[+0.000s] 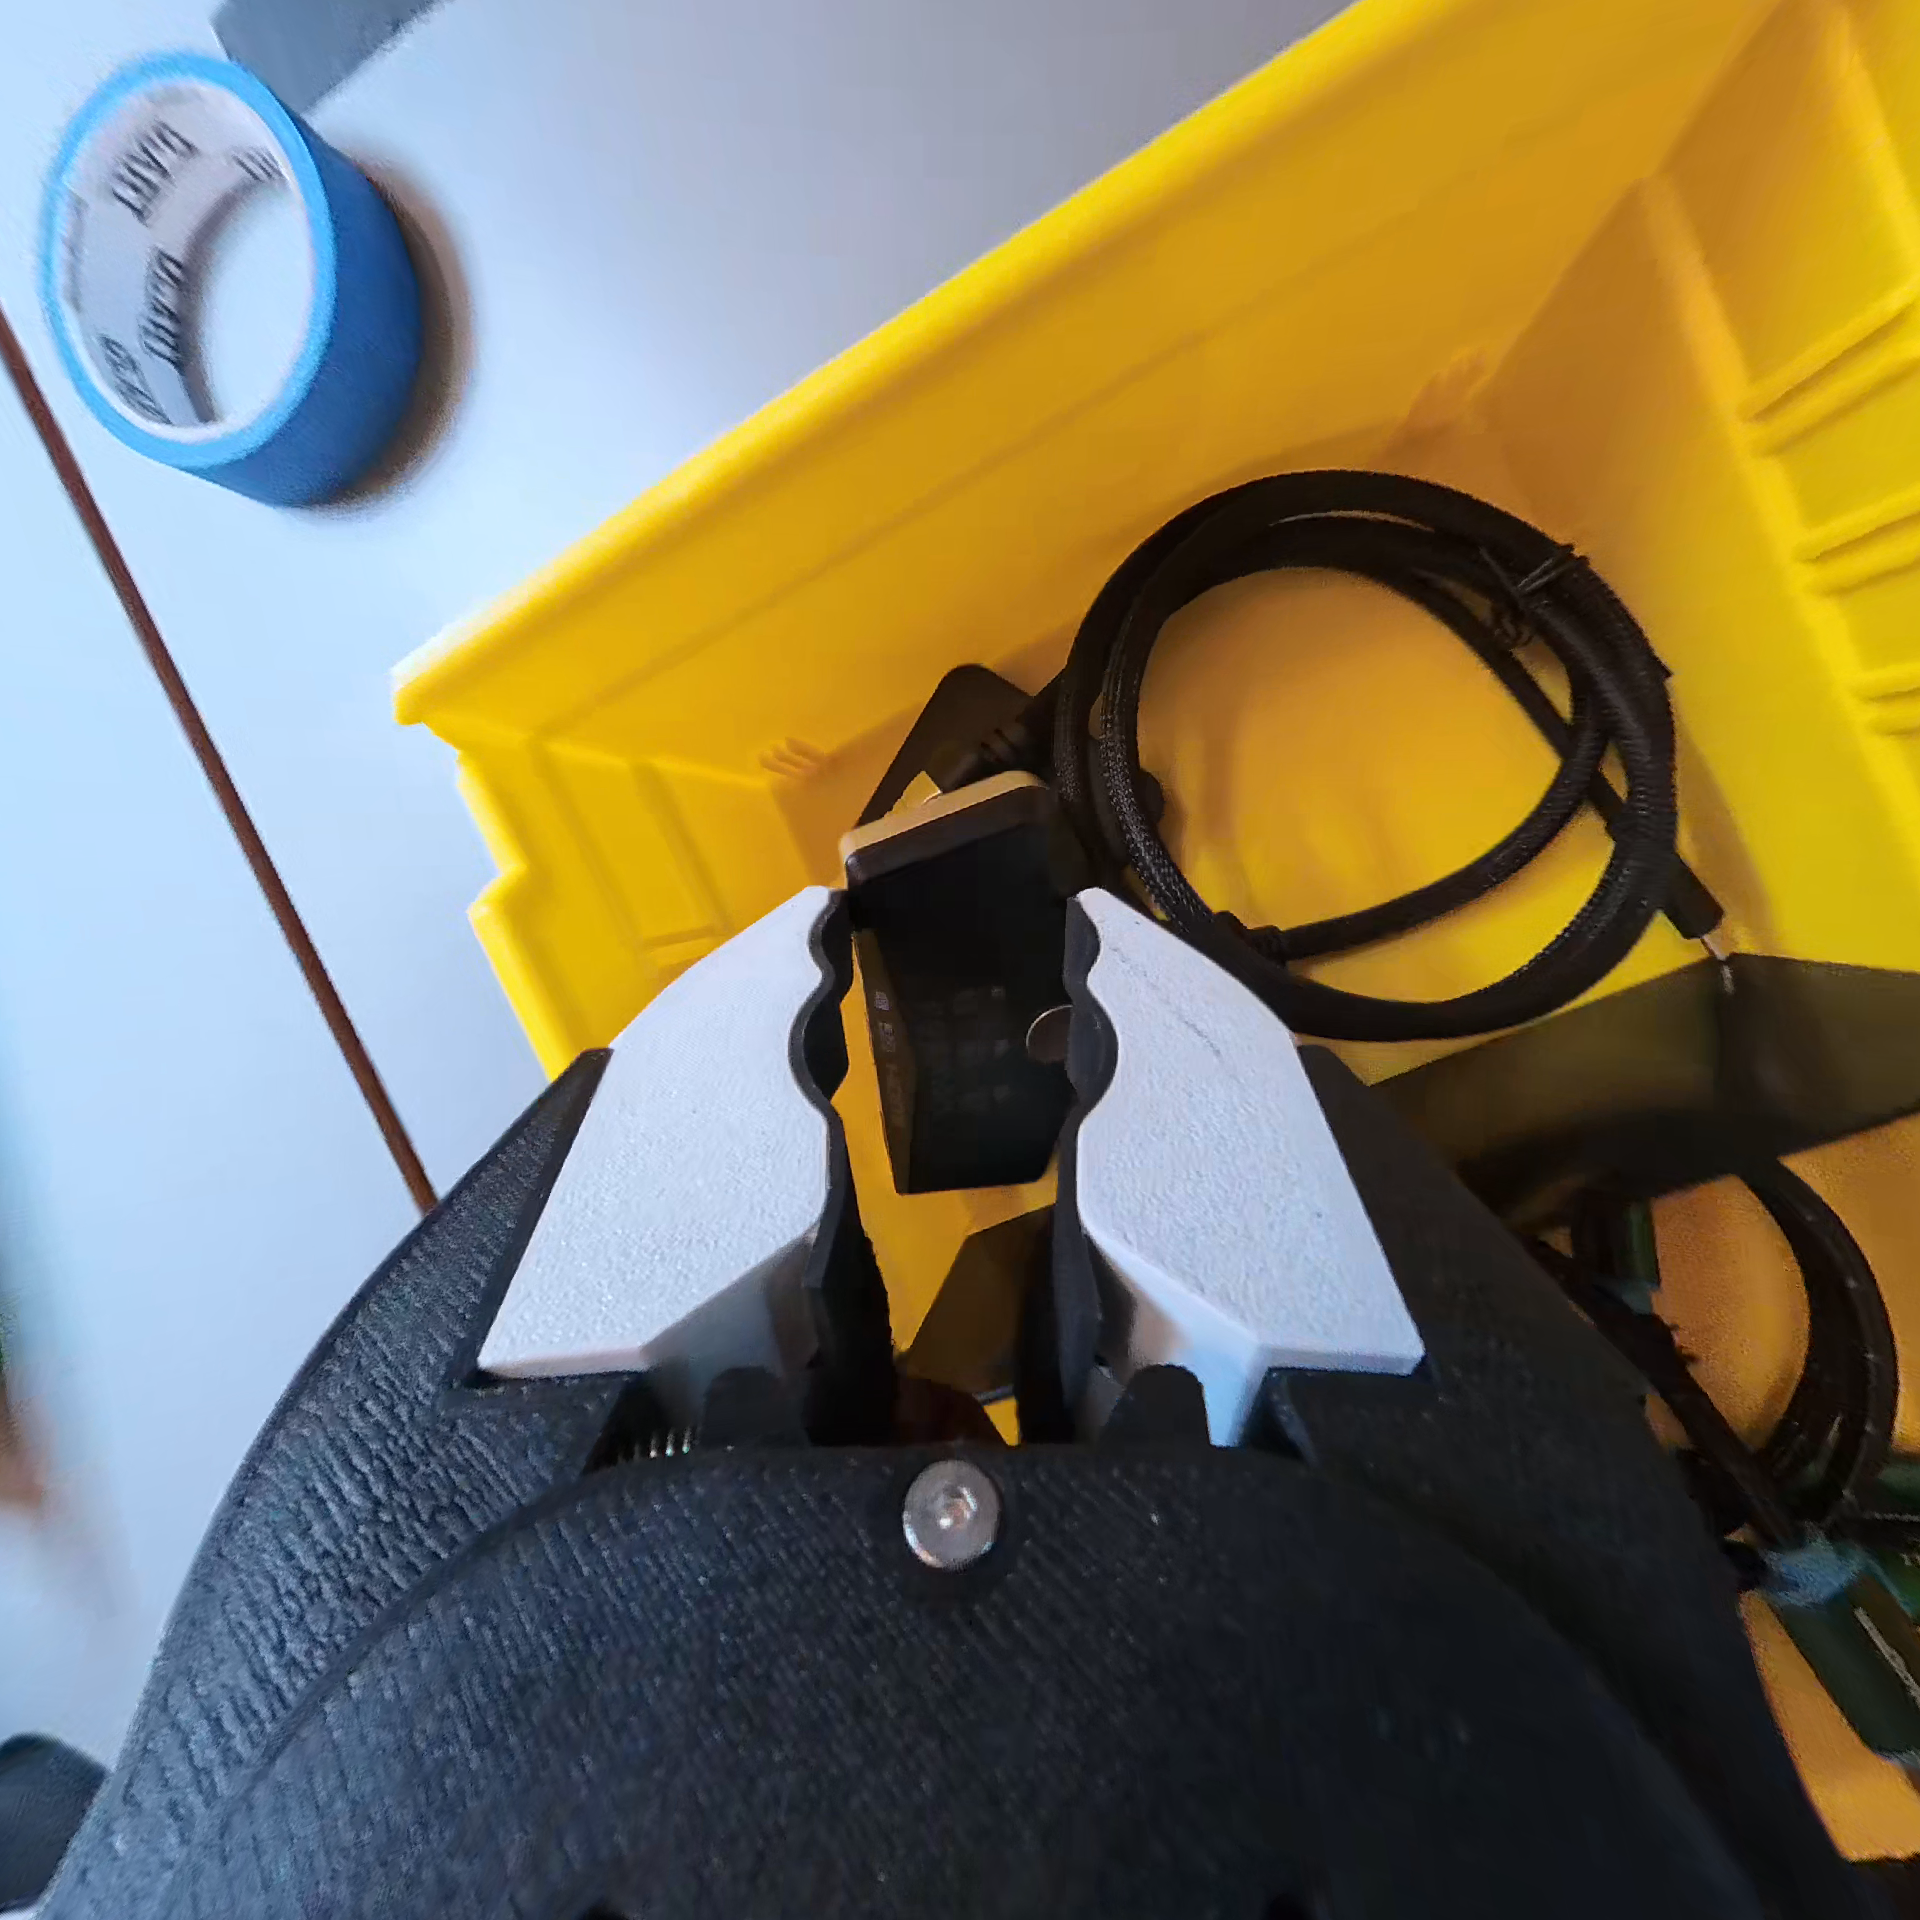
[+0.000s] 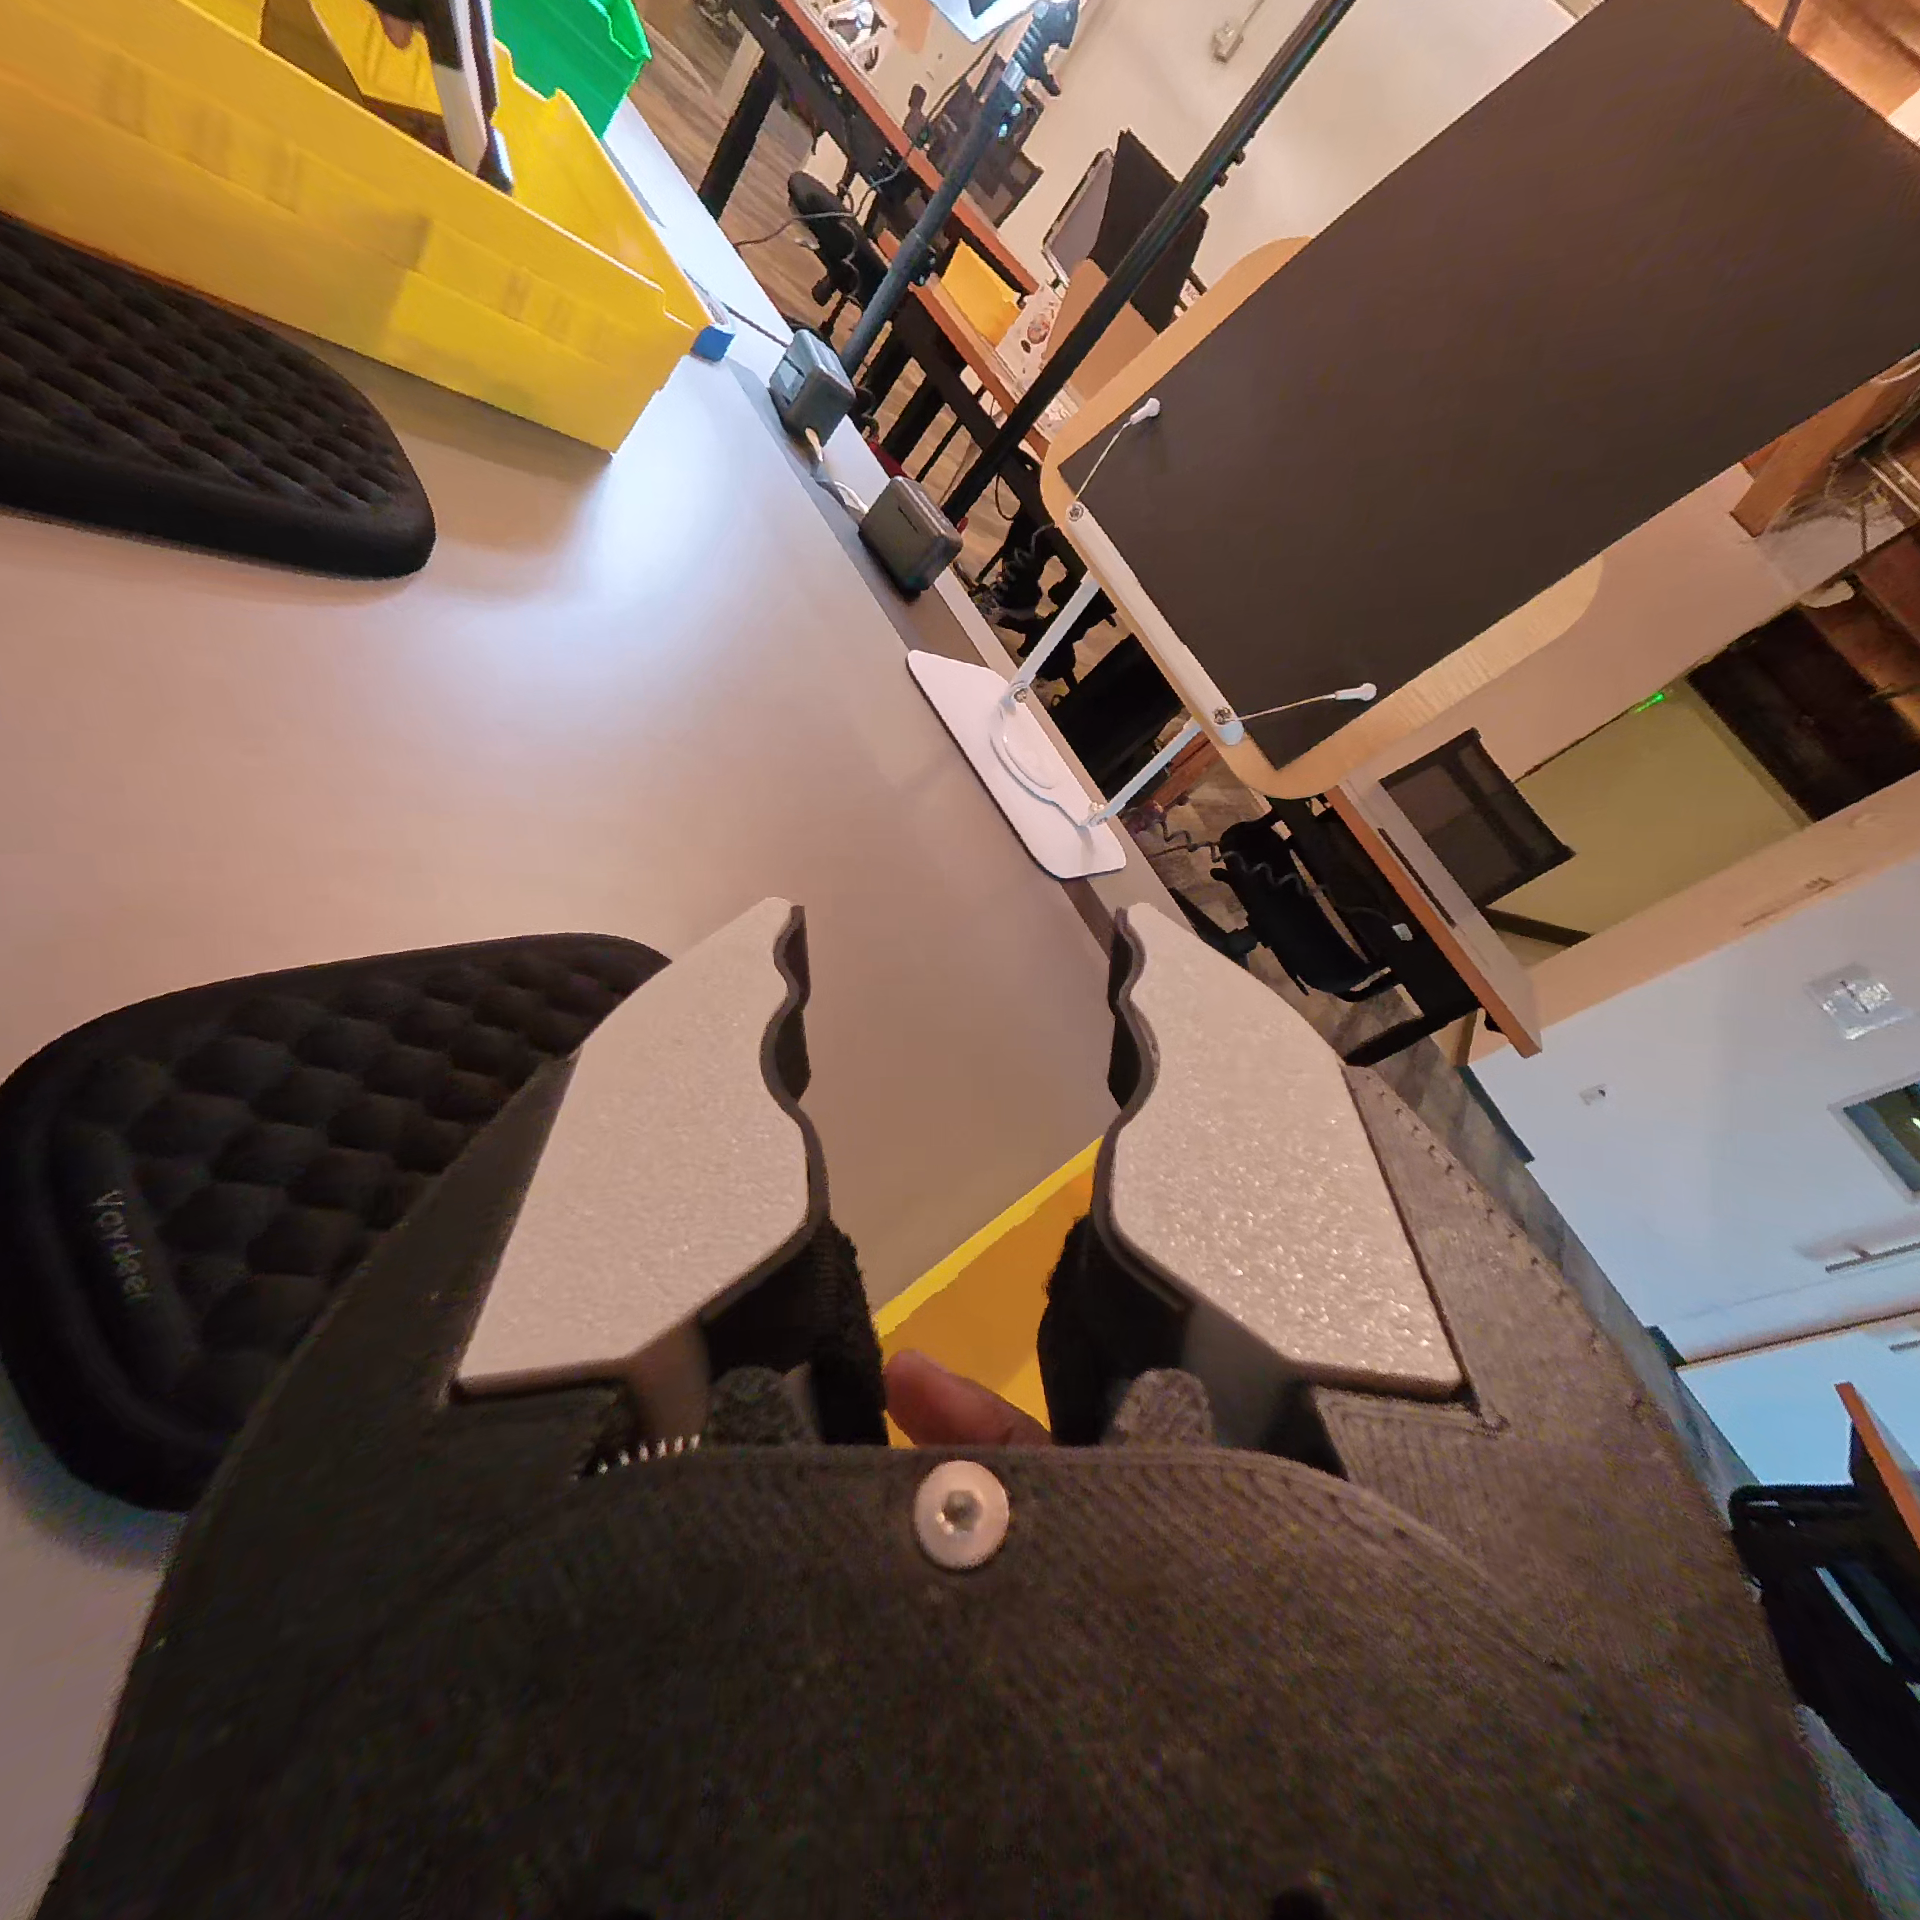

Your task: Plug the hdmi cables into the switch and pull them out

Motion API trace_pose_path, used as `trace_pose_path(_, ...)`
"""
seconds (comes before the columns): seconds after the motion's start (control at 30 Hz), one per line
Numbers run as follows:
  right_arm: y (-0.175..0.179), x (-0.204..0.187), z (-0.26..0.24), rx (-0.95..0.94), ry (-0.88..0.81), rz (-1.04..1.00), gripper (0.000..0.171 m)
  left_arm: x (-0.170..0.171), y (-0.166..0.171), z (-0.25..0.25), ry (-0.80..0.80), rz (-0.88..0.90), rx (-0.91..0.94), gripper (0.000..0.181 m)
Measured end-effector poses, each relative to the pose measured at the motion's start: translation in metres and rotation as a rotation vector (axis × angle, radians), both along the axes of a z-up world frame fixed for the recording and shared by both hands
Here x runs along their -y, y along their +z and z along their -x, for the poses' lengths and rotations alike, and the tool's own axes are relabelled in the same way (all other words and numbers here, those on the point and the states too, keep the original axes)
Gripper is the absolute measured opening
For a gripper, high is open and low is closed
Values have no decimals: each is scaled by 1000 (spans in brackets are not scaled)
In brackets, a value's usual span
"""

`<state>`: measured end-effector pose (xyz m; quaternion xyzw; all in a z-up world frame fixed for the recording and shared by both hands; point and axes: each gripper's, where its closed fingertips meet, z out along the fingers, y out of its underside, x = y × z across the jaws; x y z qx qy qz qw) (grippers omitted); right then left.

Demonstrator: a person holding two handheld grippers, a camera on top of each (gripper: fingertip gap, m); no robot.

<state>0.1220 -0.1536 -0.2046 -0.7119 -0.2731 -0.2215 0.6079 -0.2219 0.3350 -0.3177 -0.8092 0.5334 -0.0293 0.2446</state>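
The blue tape roll (image 1: 223, 281) at ten o'clock is blurring at its edges; the switch (image 1: 961, 997) is hiding its lower end between the left gripper (image 1: 951, 935) fingers; a coiled cable (image 1: 1829, 1382) at four o'clock is running off the frame; the yellow bin (image 2: 982, 1320) behind the right gripper (image 2: 956, 977) is perhaps mostly hidden; a black pad (image 2: 177, 416) at ten o'clock is being cut off.
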Motion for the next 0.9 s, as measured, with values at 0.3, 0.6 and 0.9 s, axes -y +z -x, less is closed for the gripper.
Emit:
trace_pose_path(0.3, 2, -8, 4, 14, 31, -11, 55, 11, 57, -6, -191, -184, 109, 20)
trace_pose_path(0.6, 7, -9, 10, 40, 49, -33, 54, 9, -2, -13, -740, -47, -387, 62)
trace_pose_path(0.9, 4, -4, 6, 41, 7, -32, 52, 6, -27, 4, -801, 362, -683, 63)
